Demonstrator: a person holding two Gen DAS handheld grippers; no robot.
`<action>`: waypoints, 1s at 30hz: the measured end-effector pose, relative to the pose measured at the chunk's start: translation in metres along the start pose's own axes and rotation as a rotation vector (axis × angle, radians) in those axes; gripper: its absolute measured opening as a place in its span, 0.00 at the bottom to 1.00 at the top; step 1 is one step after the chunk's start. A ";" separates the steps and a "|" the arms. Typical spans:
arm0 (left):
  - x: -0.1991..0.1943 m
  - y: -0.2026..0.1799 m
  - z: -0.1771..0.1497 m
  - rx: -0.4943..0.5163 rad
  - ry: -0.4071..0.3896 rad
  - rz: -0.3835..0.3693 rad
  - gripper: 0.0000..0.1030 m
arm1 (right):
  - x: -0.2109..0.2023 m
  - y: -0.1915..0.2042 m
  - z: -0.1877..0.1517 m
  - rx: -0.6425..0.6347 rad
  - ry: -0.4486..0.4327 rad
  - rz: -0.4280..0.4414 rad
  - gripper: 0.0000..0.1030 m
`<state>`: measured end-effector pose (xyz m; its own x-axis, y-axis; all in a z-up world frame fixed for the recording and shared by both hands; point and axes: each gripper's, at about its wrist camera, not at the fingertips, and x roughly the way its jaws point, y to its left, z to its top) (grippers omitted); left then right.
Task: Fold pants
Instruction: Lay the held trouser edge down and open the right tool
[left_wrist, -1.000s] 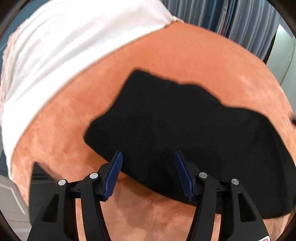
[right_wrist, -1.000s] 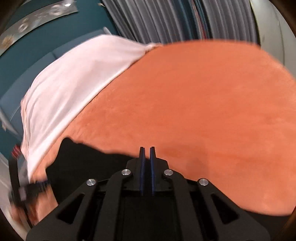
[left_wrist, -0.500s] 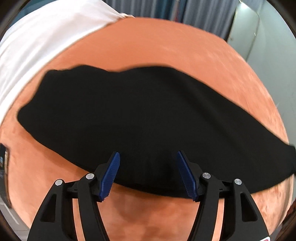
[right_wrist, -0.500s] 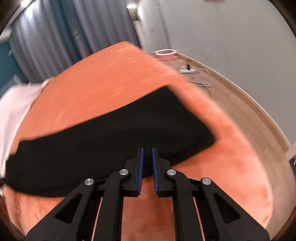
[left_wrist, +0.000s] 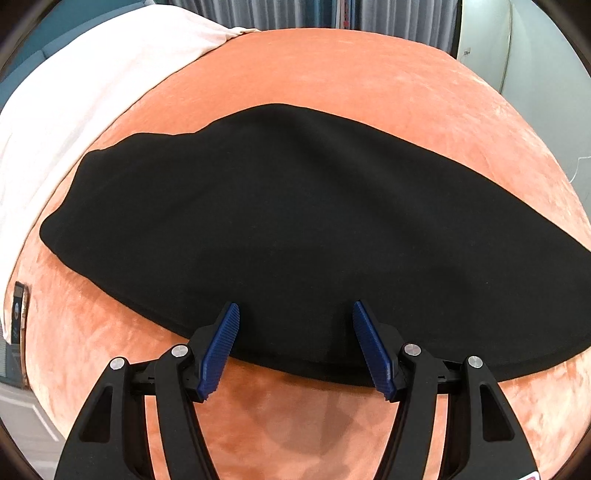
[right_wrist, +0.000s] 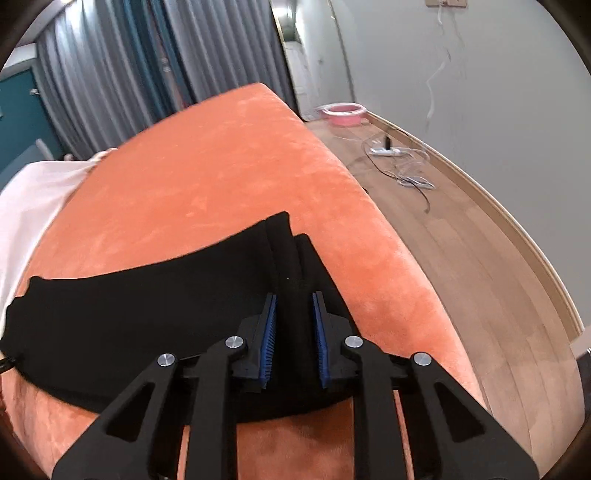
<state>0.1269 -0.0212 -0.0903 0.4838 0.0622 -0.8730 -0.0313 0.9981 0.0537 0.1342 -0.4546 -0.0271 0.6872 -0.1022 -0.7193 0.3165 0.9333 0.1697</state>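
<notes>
Black pants (left_wrist: 295, 229), lengthwise on orange bedcover (left_wrist: 332, 74), directly ahead of both grippers. Left gripper (left_wrist: 295, 345): released, over near hem. Right gripper (right_wrist: 293, 339): parted, straddling raised ridge. Advice: pinch both layers squarely before lifting.

No text, label, brand or number can be read anywhere in either view.

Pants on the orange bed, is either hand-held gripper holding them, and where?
The left hand-held gripper is open and holds nothing. The right hand-held gripper straddles a raised fold at the end of the black pants, but whether it grips cannot be told.
</notes>
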 end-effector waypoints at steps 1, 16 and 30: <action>0.000 -0.004 0.000 0.003 -0.002 -0.001 0.60 | -0.005 0.001 0.001 -0.020 0.009 0.028 0.17; -0.001 -0.039 -0.010 0.059 0.005 -0.026 0.67 | 0.018 -0.023 0.007 -0.021 0.100 0.041 0.22; 0.005 0.052 0.040 -0.118 -0.028 0.054 0.67 | 0.001 0.122 0.010 -0.208 0.054 0.206 0.23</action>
<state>0.1630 0.0307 -0.0725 0.5031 0.1171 -0.8563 -0.1594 0.9864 0.0412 0.1798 -0.3442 0.0000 0.6857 0.1097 -0.7196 0.0293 0.9836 0.1779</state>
